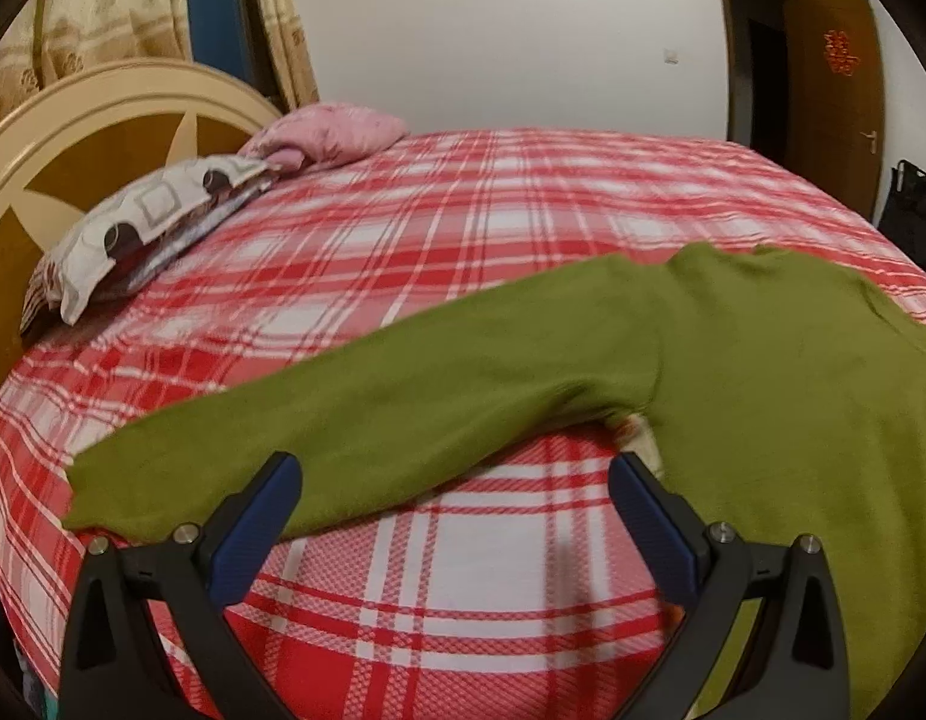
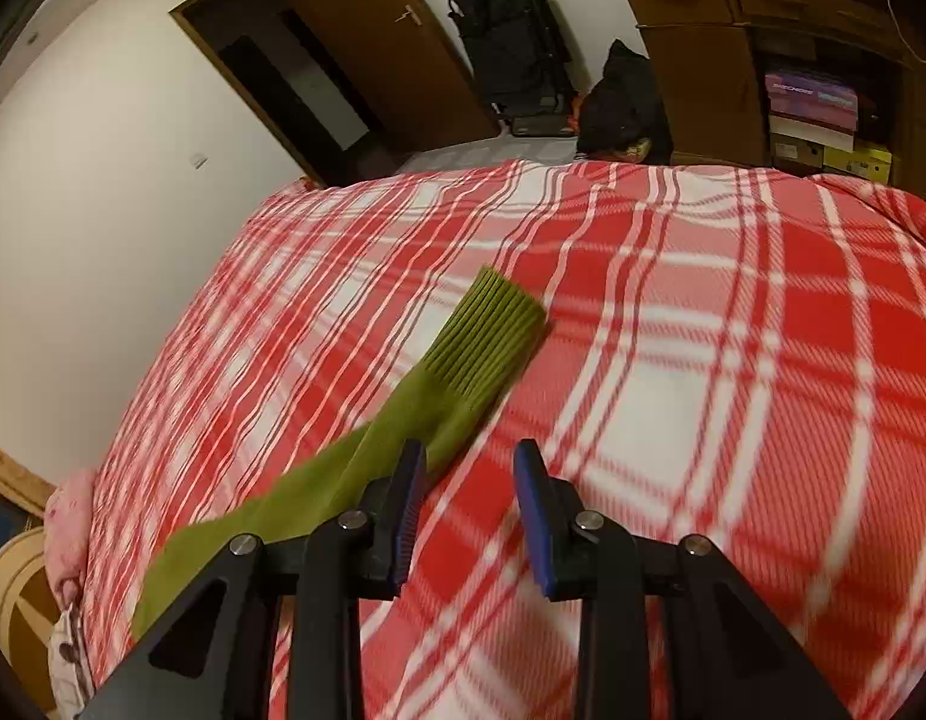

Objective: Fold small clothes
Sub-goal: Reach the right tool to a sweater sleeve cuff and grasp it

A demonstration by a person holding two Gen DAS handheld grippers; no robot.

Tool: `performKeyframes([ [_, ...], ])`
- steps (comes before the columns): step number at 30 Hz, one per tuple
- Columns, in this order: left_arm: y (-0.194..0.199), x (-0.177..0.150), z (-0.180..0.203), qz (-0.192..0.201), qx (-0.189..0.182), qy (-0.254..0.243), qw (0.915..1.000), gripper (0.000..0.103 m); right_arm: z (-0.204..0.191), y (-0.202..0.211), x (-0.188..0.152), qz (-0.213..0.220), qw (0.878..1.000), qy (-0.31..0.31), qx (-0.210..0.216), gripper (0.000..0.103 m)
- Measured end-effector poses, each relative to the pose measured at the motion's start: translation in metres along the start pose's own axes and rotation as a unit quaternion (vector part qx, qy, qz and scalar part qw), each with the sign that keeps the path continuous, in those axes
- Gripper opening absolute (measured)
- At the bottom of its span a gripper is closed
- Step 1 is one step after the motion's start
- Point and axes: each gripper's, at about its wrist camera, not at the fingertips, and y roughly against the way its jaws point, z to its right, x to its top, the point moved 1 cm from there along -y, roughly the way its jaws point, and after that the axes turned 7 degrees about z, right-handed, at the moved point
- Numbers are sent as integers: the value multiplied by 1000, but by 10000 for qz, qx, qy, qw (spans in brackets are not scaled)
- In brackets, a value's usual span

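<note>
A green long-sleeved sweater [image 1: 763, 372] lies flat on the red-and-white plaid bed [image 1: 463, 228]. One sleeve [image 1: 343, 420] stretches out to the left. My left gripper [image 1: 457, 474] hovers over that sleeve, jaws wide open, with the sleeve's lower edge and bare sheet between the blue pads. In the right wrist view the other sleeve, ending in a ribbed cuff [image 2: 493, 330], runs diagonally across the bed [image 2: 703, 360]. My right gripper [image 2: 469, 456] is just right of this sleeve, jaws narrowly apart. Only the sleeve's edge is by the left pad, and nothing is pinched.
Two pillows [image 1: 163, 222] and a pink bundle [image 1: 331, 132] lie by the headboard [image 1: 61, 138] at the far left. Beyond the foot of the bed are a brown door [image 2: 367, 42], black bags [image 2: 517, 42] and a wooden cabinet [image 2: 733, 48].
</note>
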Motion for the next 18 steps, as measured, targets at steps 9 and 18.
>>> performKeyframes([
  [9, -16, -9, -3, -229, 21, 317, 9992, 103, 8, -44, 10, -123, 9994, 16, -336, 32],
  [18, -25, -12, -8, -416, -37, 517, 9978, 103, -2, -61, 16, -135, 9992, 268, -257, 4],
])
